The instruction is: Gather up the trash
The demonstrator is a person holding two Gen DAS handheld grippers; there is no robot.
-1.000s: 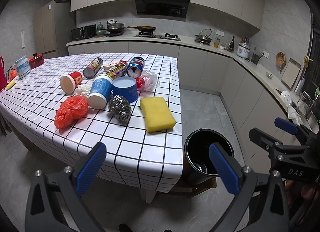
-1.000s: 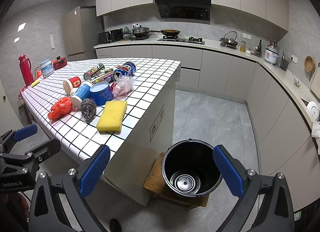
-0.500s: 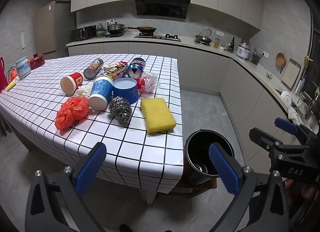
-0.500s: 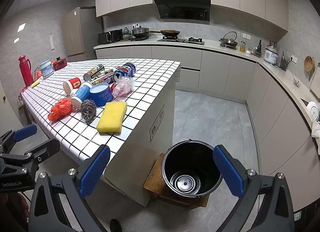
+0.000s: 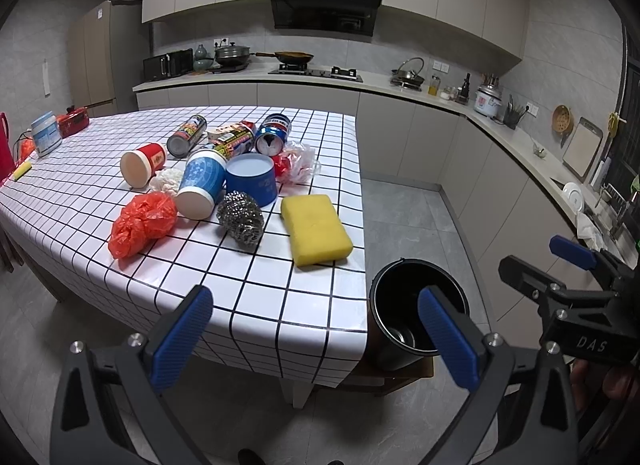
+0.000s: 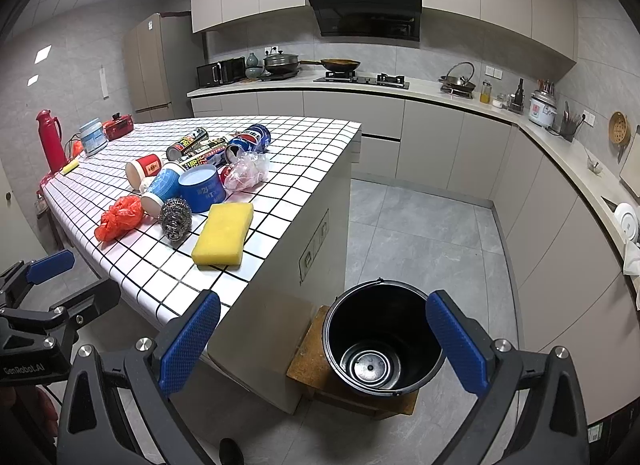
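Note:
Trash lies on the white checked table [image 5: 280, 305]: a yellow sponge [image 5: 316, 229], a steel scourer [image 5: 241, 221], a red plastic bag [image 5: 142, 223], blue paper cups [image 5: 253, 181], a red cup [image 5: 143, 164], cans [image 5: 274, 139] and a clear bag [image 5: 298, 163]. A black bucket [image 6: 382, 339] stands empty on a wooden block by the table's end; it also shows in the left wrist view [image 5: 404, 321]. My left gripper [image 5: 316, 339] is open and empty, below the table's near edge. My right gripper [image 6: 326, 345] is open and empty above the bucket.
A red thermos [image 6: 50, 141], a tub [image 5: 46, 139] and a red pot [image 5: 74, 121] stand at the table's far left. Kitchen counters [image 6: 440, 101] run along the back and right walls. Grey tiled floor [image 6: 420, 225] lies between table and counters.
Both grippers have crept slightly toward the table; they stay open and empty. The trash has not moved.

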